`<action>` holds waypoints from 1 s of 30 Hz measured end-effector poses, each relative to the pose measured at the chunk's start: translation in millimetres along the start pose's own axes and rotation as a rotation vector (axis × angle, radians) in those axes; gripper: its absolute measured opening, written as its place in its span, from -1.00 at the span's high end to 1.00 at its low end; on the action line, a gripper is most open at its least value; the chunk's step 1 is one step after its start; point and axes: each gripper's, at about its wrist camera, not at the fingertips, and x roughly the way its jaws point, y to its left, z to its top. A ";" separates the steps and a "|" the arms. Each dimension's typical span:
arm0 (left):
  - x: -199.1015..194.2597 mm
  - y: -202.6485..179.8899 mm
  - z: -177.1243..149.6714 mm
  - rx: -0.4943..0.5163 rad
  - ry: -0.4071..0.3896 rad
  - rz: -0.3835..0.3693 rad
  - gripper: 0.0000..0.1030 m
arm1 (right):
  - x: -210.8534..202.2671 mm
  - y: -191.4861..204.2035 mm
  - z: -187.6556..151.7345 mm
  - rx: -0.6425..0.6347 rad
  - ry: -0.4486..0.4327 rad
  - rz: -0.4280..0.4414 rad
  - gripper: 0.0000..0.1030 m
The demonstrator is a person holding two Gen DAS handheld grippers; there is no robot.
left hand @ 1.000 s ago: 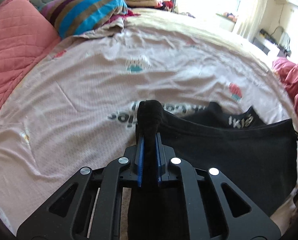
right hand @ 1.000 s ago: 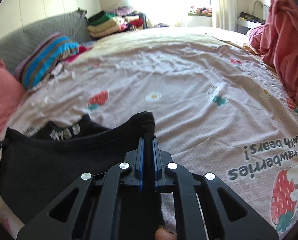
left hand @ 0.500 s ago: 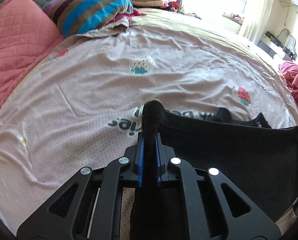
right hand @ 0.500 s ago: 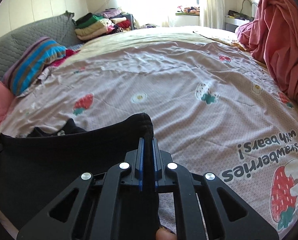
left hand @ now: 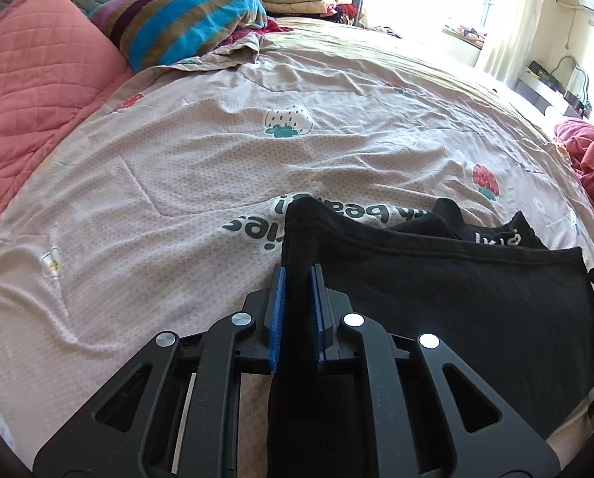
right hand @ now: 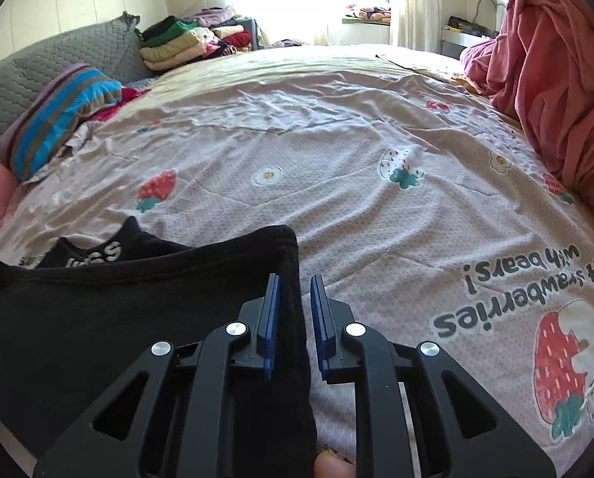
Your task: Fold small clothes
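A small black garment (left hand: 456,302) with white lettering lies on the strawberry-print bedsheet (left hand: 217,151). In the left wrist view my left gripper (left hand: 297,275) has its blue pads slightly parted, with the garment's left corner bunched between them. In the right wrist view the garment (right hand: 117,318) lies flat, its right corner beneath my right gripper (right hand: 295,279), whose pads are apart and no longer clamp the cloth.
Pink quilted pillow (left hand: 30,91) and striped pillow (left hand: 185,32) at the left. Folded clothes stack (right hand: 177,40) by the headboard. Pink blanket heap (right hand: 555,79) at the right. A window with curtains is behind the bed.
Both grippers lowered the garment's edge onto the bed. My right gripper's pads opened and let the corner go flat. My left gripper's pads parted a little.
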 end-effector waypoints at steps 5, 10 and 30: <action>-22.7 4.7 -7.6 -0.010 -0.042 -0.004 0.84 | -23.6 4.8 -6.3 -0.040 -0.007 0.040 0.58; -48.8 3.7 -12.7 -0.012 -0.073 -0.030 0.60 | -44.3 15.6 -14.9 -0.096 -0.010 0.082 0.50; -73.0 -29.7 -63.8 0.061 0.007 -0.116 -0.12 | -79.8 65.8 -65.6 -0.263 0.067 0.203 -0.02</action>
